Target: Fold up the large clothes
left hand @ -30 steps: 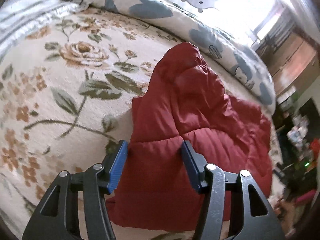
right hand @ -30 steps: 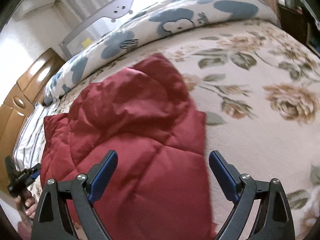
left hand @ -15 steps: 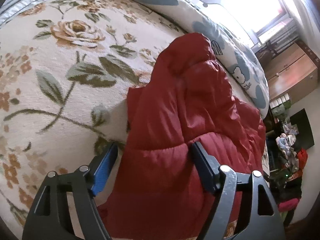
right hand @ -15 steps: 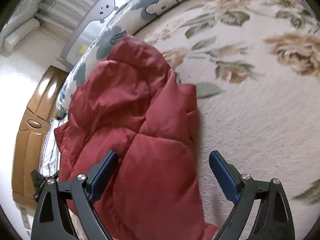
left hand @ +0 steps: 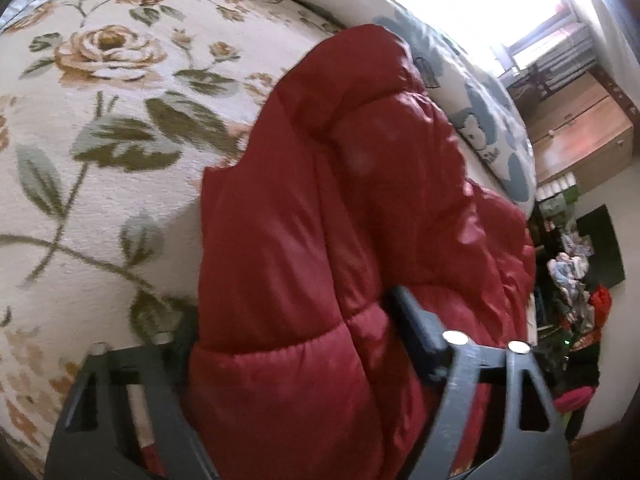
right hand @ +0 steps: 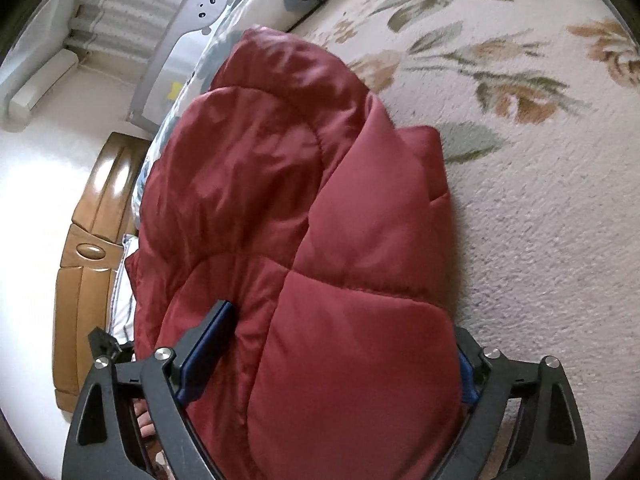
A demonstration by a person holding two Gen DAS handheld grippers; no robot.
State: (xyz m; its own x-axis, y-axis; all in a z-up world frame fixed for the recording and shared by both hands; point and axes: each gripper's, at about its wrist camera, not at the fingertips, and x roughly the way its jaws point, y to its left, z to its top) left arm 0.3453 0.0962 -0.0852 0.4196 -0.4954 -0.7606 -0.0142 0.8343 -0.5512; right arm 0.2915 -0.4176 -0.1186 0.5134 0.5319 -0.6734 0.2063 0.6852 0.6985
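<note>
A puffy red quilted jacket (left hand: pixel 360 208) lies bunched on the flowered bedspread (left hand: pixel 100 128). My left gripper (left hand: pixel 290 316) straddles its near left edge. The jaws are closing: the right finger (left hand: pixel 412 324) sinks into the padding, and the left finger is hidden under the bulging hem. In the right wrist view the same jacket (right hand: pixel 280 184) fills the gap of my right gripper (right hand: pixel 342 328). Its jaws stand wide and are closing, with the left pad (right hand: pixel 208 344) against the fabric and the right pad (right hand: pixel 466 376) mostly hidden behind it.
A rolled duvet (left hand: pixel 480 120) with blue patterns lies along the far side of the bed, with a grey rail (right hand: pixel 200 12) behind it. A wooden headboard (right hand: pixel 88 248) and a wooden cabinet (left hand: pixel 580 132) flank the bed. Bare bedspread (right hand: pixel 540 220) stretches to the right.
Both grippers have come down and forward onto the jacket. The left jaws widened and then narrowed around its edge. The jacket now bulges between the right fingers, which were above it before.
</note>
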